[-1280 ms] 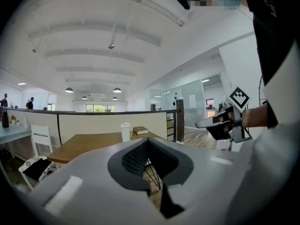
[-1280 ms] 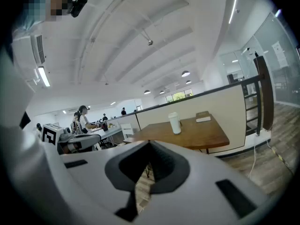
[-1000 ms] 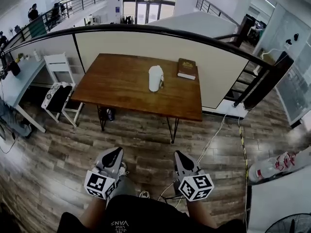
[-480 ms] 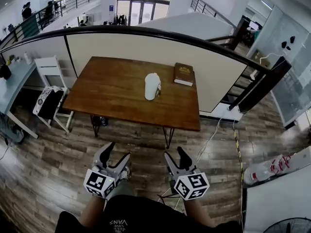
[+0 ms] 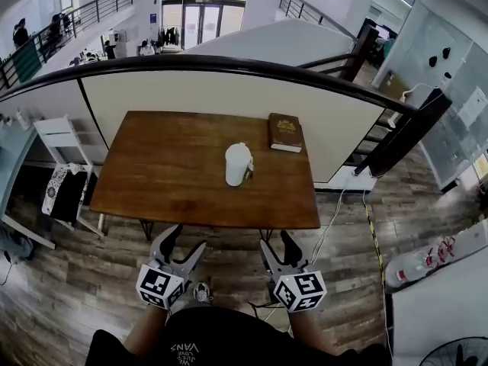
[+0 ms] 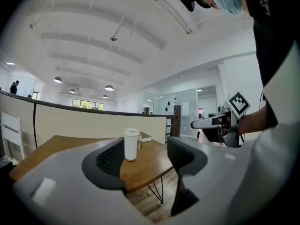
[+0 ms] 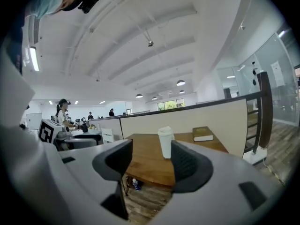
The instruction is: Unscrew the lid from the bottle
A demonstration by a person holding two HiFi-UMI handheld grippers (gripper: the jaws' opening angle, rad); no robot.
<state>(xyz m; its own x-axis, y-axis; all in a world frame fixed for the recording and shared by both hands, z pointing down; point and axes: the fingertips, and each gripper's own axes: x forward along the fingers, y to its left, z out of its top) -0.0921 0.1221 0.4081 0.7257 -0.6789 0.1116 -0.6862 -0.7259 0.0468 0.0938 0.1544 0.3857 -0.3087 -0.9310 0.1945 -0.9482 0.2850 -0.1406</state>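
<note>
A white bottle with a white lid [image 5: 238, 163] stands upright near the middle of the wooden table [image 5: 168, 181]. It also shows between the jaws, far off, in the left gripper view [image 6: 131, 144] and in the right gripper view [image 7: 165, 142]. Both grippers hang over the floor just short of the table's near edge. My left gripper [image 5: 187, 239] is open and its jaws have just been opening, with nothing between them. The same holds for my right gripper [image 5: 277, 240]: open, just opened, empty. Neither touches the bottle.
A small dark bottle [image 5: 248, 172] stands right beside the white one. A brown book [image 5: 286, 132] lies at the table's far right. A white chair [image 5: 57, 139] stands left of the table, a partition wall [image 5: 229, 90] behind it, a cable [image 5: 332, 219] on the floor at right.
Both grippers went from shut to open. The table and bottle have come closer and lower in the head view as the grippers moved forward towards the table's edge.
</note>
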